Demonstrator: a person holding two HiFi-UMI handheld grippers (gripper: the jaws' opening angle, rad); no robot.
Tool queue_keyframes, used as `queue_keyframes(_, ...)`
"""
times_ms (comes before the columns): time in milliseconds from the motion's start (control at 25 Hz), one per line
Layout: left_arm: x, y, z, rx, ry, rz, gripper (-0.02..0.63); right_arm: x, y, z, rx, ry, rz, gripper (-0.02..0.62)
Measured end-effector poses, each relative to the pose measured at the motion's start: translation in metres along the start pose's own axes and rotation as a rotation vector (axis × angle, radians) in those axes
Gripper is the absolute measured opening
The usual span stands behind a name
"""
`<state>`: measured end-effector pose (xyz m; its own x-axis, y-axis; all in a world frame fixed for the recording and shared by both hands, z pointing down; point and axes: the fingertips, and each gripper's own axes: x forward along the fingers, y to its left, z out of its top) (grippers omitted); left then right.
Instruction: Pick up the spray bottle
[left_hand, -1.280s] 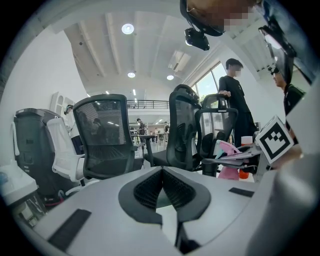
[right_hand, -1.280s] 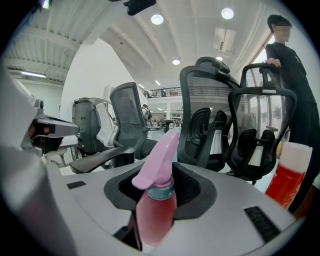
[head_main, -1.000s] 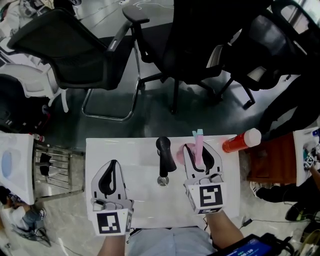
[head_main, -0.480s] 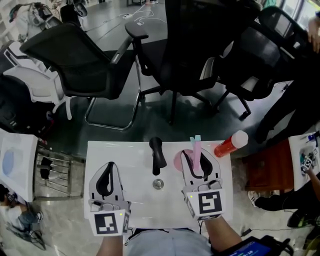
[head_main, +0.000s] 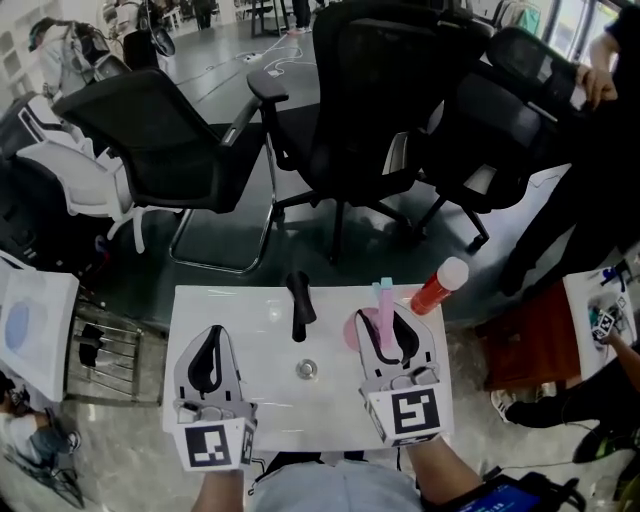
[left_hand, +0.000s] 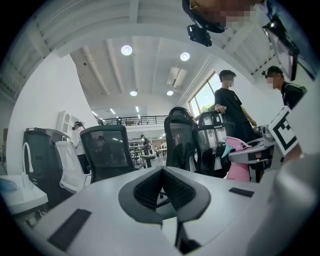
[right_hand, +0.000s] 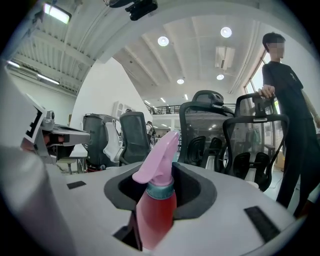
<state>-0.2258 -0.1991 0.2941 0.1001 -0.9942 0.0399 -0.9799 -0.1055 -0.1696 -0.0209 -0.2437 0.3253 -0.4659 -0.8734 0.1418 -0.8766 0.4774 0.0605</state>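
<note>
My right gripper (head_main: 386, 322) is shut on the pink spray bottle (head_main: 384, 303), with the jaws clamped on its body below the teal collar and the trigger head pointing away from me. In the right gripper view the spray bottle (right_hand: 156, 209) stands upright between the dark pads (right_hand: 192, 192) of my right gripper (right_hand: 161, 196). It hangs over the right half of the white table (head_main: 260, 395). My left gripper (head_main: 212, 336) holds nothing over the table's left part. In the left gripper view its pads meet at the tip of my left gripper (left_hand: 161, 183).
A red bottle with a white cap (head_main: 438, 286) lies at the table's far right corner. A black spout-like piece (head_main: 298, 305) and a small metal ring (head_main: 306, 369) sit mid-table. Black office chairs (head_main: 370, 110) crowd the floor beyond. People stand at the right (right_hand: 287, 110).
Both grippers have risen above the table, the right one carrying the spray bottle up with it. The head view now takes in more of the room.
</note>
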Motion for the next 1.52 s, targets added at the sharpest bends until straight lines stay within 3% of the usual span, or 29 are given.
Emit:
queue_keyframes(480,-0.018,-0.028,0.020,0.009,-0.041,-0.018,0.015,-0.029,-0.006,0.008,-0.011,-0.031,0.000,0.150)
queue_keyframes(1520,-0.023,-0.039,0.028,0.026,-0.056,-0.011,0.016,-0.035,-0.012,0.016,-0.028,-0.092,0.003,0.147)
